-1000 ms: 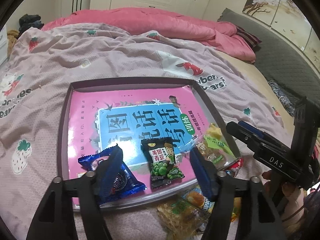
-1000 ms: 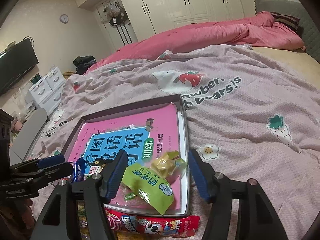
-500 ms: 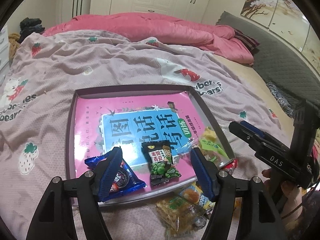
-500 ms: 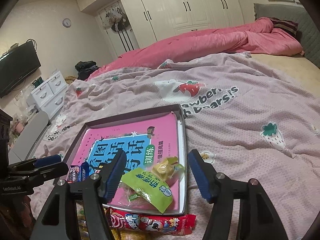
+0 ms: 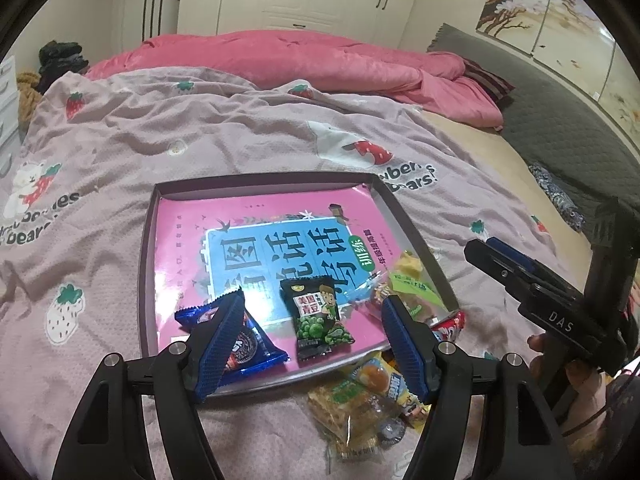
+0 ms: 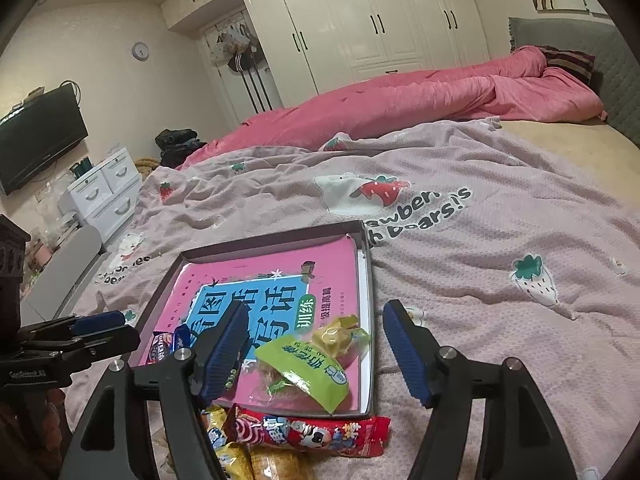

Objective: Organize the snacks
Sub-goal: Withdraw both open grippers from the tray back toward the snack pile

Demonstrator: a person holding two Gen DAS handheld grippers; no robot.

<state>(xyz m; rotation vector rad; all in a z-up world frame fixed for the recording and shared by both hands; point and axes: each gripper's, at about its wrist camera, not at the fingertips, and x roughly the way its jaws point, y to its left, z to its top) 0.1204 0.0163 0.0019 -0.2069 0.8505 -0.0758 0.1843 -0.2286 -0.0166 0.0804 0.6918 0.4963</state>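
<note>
I am working in a home bedroom. A wide bed [image 6: 500, 240] carries a strawberry-print sheet [image 5: 240, 136] and a rumpled pink quilt [image 6: 400, 108]. White wardrobes [image 6: 380, 20] line the far wall, with a wall clock [image 6: 140, 51], a television [image 6: 40, 136], and what looks like a small white drawer unit [image 6: 104, 192].

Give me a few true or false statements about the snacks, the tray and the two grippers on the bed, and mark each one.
1. The green pea packet lies inside the tray. True.
2. The left gripper is shut on the blue cookie packet. False: it is open, holding nothing.
3. The red snack packet lies outside the tray, on the bedspread. True.
4. The right gripper is shut on the lime green packet. False: open, the packet lies in the tray.
</note>
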